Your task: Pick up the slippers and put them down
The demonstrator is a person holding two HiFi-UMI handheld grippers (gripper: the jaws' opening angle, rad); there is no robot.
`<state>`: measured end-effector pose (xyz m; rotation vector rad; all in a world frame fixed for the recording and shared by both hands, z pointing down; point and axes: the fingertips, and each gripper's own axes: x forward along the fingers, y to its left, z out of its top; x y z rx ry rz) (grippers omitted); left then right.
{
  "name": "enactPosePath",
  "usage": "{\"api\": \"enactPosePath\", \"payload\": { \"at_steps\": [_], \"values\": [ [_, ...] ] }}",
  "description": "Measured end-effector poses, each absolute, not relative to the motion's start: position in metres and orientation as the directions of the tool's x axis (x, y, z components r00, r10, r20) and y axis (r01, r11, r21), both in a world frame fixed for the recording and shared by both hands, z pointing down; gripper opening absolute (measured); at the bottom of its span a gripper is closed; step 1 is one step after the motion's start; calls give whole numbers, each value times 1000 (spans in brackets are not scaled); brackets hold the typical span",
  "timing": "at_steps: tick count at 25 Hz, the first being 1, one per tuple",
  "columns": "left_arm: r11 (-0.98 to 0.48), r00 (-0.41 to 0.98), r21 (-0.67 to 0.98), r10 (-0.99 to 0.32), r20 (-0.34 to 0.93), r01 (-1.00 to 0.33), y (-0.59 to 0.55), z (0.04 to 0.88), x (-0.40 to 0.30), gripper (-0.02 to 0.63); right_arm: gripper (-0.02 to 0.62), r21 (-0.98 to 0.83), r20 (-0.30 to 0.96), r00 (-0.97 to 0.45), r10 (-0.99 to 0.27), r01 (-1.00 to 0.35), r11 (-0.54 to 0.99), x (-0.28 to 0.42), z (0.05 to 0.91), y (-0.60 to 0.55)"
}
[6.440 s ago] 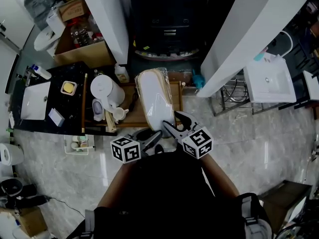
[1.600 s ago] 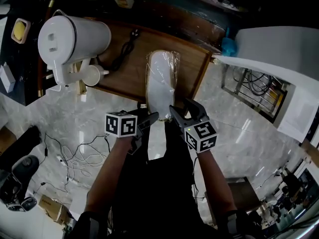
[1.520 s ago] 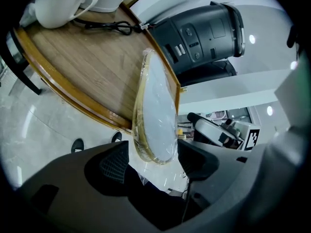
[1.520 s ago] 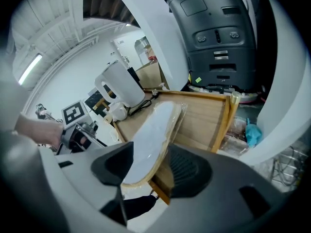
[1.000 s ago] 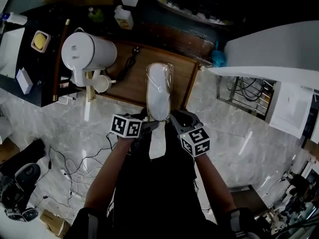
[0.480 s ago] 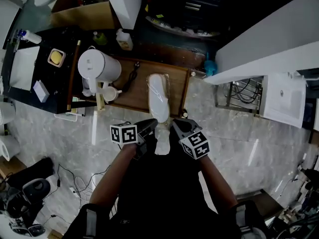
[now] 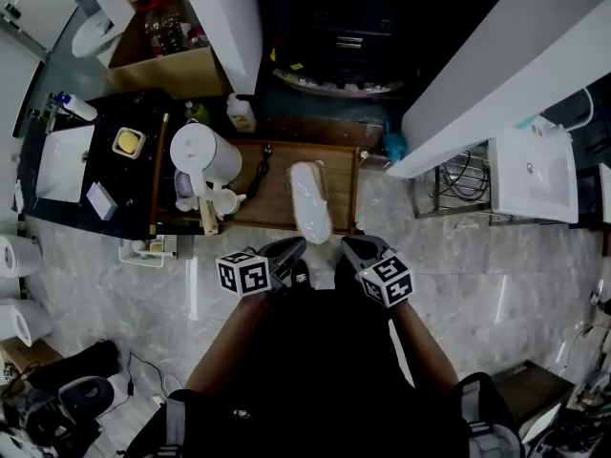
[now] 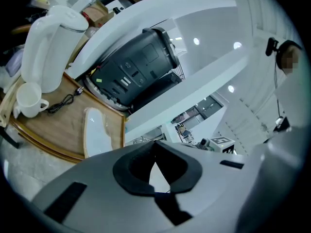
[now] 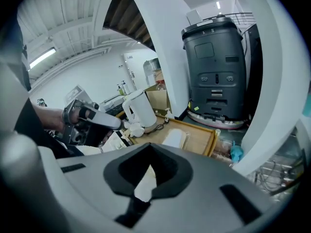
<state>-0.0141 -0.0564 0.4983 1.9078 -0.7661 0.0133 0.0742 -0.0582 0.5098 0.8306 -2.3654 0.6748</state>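
A pair of white slippers [image 7: 310, 201] in clear plastic wrap lies on a low wooden tray [image 7: 277, 208]. It shows again in the left gripper view [image 8: 97, 132] and the right gripper view [image 9: 175, 139]. My left gripper [image 7: 298, 247] hangs above the floor just short of the tray's near edge. Its jaws have just been closing and are shut with nothing between them. My right gripper [image 7: 347, 244] is beside it, also shut and empty. Neither touches the slippers. The left gripper [image 9: 92, 115], held in a hand, appears in the right gripper view.
A white kettle [image 7: 205, 151] and a white cup [image 7: 226, 201] stand at the tray's left end. A dark counter with a sink [image 7: 62, 160] lies further left. A black machine [image 7: 334, 36] sits behind the tray, between white beams. A wire rack [image 7: 458, 184] and a washbasin [image 7: 530, 165] are at right.
Both grippers have lifted up and back from the near end of the slippers. The left jaws went from open to shut. The slippers stay on the tray.
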Motion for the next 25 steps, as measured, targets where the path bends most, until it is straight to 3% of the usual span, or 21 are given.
{"api": "enactPosePath", "payload": {
  "at_steps": [12,25],
  "values": [
    [-359,843,800,-439,309,-480,-39,488,-19,11,6,-234,588,-646,-487,-712,662,52,493,-47],
    [-384,857,800,-428,288,-461,-39,481,-31,11,6,-217,599,-638,-484,-711,668,36,491,-43]
  ]
}}
